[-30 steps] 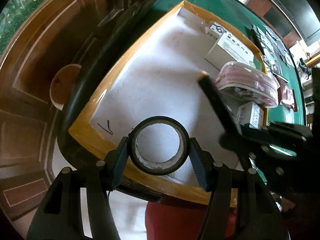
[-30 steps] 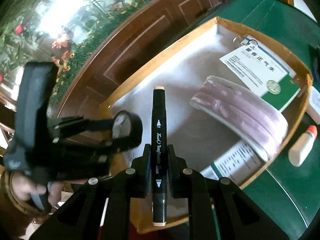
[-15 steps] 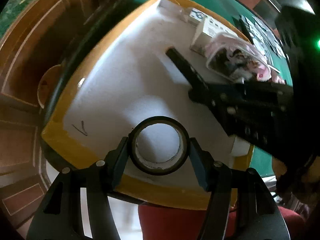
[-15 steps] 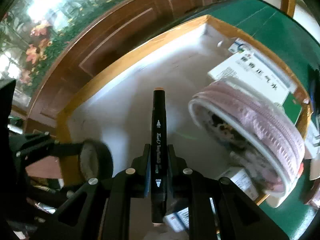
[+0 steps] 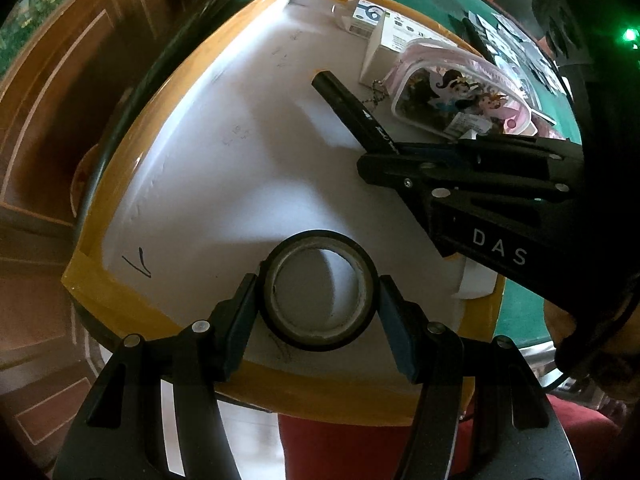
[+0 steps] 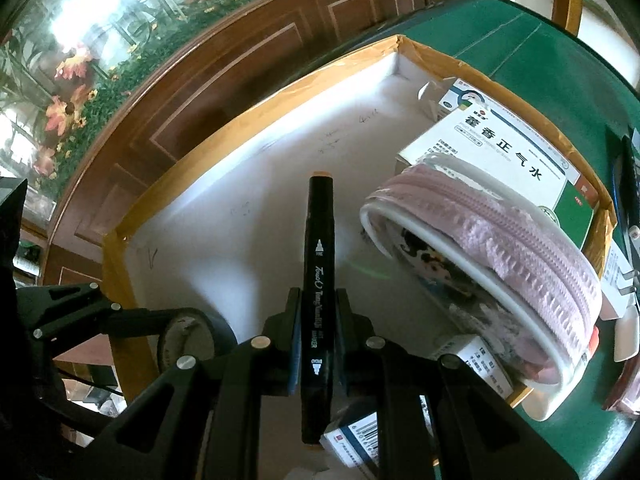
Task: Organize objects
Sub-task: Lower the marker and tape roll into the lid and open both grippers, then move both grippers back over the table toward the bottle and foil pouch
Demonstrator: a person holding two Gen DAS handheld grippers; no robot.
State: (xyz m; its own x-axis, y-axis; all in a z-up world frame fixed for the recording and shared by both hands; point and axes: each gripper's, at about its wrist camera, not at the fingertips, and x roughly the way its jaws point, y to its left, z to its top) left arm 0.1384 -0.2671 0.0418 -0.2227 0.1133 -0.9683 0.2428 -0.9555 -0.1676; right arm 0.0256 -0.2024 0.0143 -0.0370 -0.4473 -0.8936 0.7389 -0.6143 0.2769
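Observation:
My left gripper (image 5: pixel 318 314) is shut on a roll of black tape (image 5: pixel 320 240), held low over the near corner of a shallow cardboard box (image 5: pixel 120 292) with a white floor. My right gripper (image 6: pixel 317 344) is shut on a black marker (image 6: pixel 318 264), held over the box floor beside a pink zipped pouch (image 6: pixel 520 248). The marker (image 5: pixel 352 112) and right gripper (image 5: pixel 384 160) show in the left wrist view; the tape (image 6: pixel 192 336) shows in the right wrist view.
The box also holds a green-and-white medicine carton (image 6: pixel 512 160), a small white carton (image 5: pixel 364 16) at the far corner and more cartons (image 6: pixel 476 364) under the pouch. The box sits on a green table (image 6: pixel 560 56). Wooden panelling (image 6: pixel 240 80) lies beyond.
Both grippers have moved further in over the box and lower towards its floor. The marker now lies closer to the pouch. Both grips are unchanged.

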